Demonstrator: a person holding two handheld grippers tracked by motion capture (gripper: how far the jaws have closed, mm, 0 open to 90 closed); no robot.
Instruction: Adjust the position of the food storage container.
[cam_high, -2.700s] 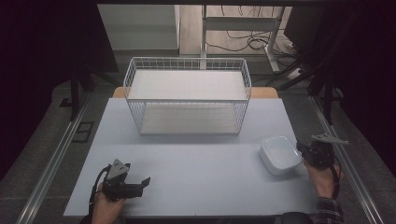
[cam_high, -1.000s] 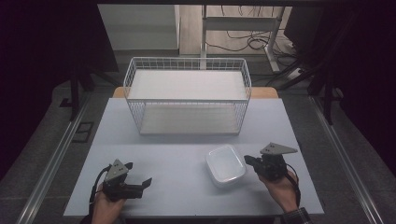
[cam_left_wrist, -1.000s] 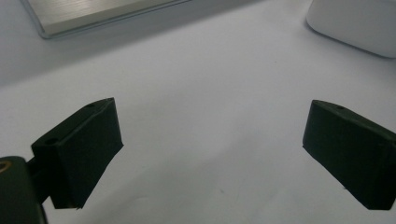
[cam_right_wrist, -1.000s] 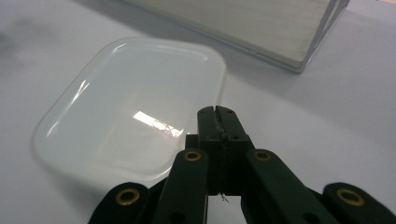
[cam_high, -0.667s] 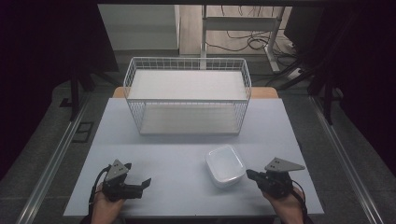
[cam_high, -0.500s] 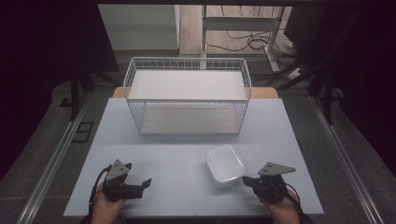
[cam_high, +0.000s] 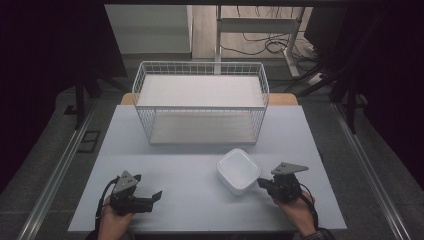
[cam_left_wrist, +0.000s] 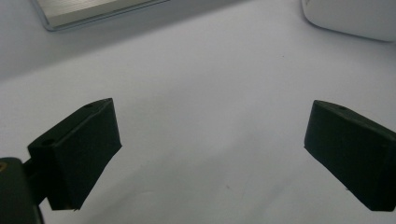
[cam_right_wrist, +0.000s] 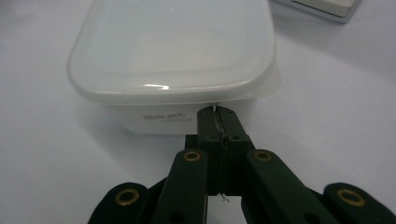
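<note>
White lidded container (cam_high: 238, 170) sits mid-table, right gripper (cam_high: 264, 184) at its near wall.
Its jaws are pressed together, tips touching the container; left gripper (cam_high: 156, 195) spread wide over bare table (cam_high: 185, 200); wire basket (cam_high: 200, 107) stands behind, well apart.

wire basket (cam_high: 200, 107) | white, upright | far side of table (cam_high: 190, 200)
</note>
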